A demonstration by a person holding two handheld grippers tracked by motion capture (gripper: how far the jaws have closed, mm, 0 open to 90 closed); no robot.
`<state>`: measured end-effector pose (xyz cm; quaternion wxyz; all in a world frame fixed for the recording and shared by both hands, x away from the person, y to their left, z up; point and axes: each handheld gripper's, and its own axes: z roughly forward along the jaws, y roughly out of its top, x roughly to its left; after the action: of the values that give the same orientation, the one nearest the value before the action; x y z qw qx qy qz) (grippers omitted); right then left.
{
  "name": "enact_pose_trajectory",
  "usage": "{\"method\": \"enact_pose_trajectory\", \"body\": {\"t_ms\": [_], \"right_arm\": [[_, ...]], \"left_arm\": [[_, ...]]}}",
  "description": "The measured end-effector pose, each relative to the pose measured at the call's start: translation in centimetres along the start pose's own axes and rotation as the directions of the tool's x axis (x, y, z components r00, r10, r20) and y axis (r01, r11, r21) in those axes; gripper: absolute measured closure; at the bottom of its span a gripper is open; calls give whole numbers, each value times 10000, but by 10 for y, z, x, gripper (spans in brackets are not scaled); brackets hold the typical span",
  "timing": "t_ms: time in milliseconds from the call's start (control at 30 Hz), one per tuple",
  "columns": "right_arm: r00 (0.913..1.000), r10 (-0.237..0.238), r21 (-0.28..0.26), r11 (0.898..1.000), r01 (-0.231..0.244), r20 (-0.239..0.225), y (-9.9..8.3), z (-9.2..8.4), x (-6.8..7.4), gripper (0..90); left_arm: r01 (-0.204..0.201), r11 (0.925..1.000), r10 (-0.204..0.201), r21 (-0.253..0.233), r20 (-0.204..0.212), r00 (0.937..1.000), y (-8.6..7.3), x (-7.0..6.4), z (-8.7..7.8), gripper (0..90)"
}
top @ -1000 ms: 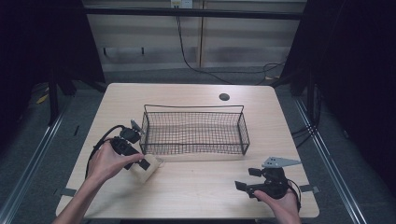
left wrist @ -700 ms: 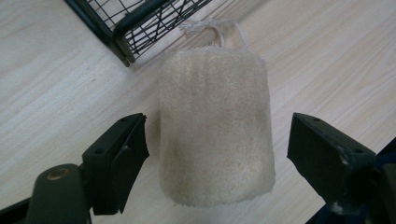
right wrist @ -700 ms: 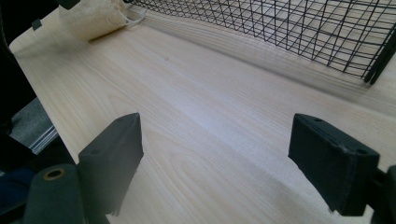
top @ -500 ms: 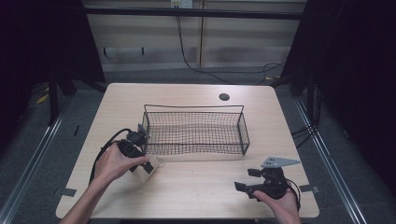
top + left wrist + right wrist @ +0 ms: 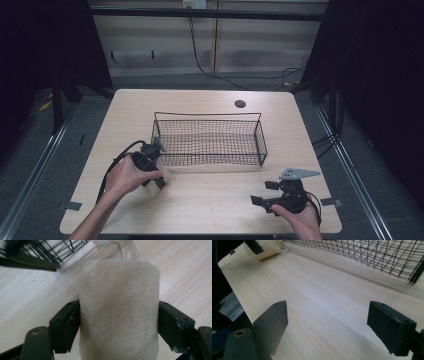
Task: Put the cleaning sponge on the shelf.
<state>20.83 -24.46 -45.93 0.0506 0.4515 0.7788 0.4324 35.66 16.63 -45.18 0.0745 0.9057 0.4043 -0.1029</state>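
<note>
A cream fuzzy pouch (image 5: pixel 118 307) with a drawstring at its far end sits between my left gripper's (image 5: pixel 118 317) two jaws, which press against its sides. It rests low over the wooden table (image 5: pixel 215 200), just in front of the near-left corner of the black wire basket (image 5: pixel 210 142). From above, the pouch (image 5: pixel 169 175) peeks out beside my left gripper (image 5: pixel 161 179) and the hand on it. My right gripper (image 5: pixel 264 193) stands open over the table's near right, with bare wood between its jaws (image 5: pixel 328 320). The pouch (image 5: pixel 265 250) also appears far off in the right gripper view.
The basket (image 5: pixel 367 255) looks bare inside. A round dark cable hole (image 5: pixel 240 104) lies near the table's far edge. Cables trail from both grippers. Bare wood spans the table's near middle between the two hands.
My left gripper and the pouch have shifted slightly to the right along the basket's front. The right gripper has hardly moved.
</note>
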Motion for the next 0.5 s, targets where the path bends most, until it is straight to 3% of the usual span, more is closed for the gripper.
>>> {"method": "enact_pose_trajectory", "body": {"t_ms": [500], "right_arm": [[10000,58,89,9999,-59,34,0,1,0,166]], "left_arm": [[-103,9999,100,-78,-373,9993,-4,-3,-8,265]]}}
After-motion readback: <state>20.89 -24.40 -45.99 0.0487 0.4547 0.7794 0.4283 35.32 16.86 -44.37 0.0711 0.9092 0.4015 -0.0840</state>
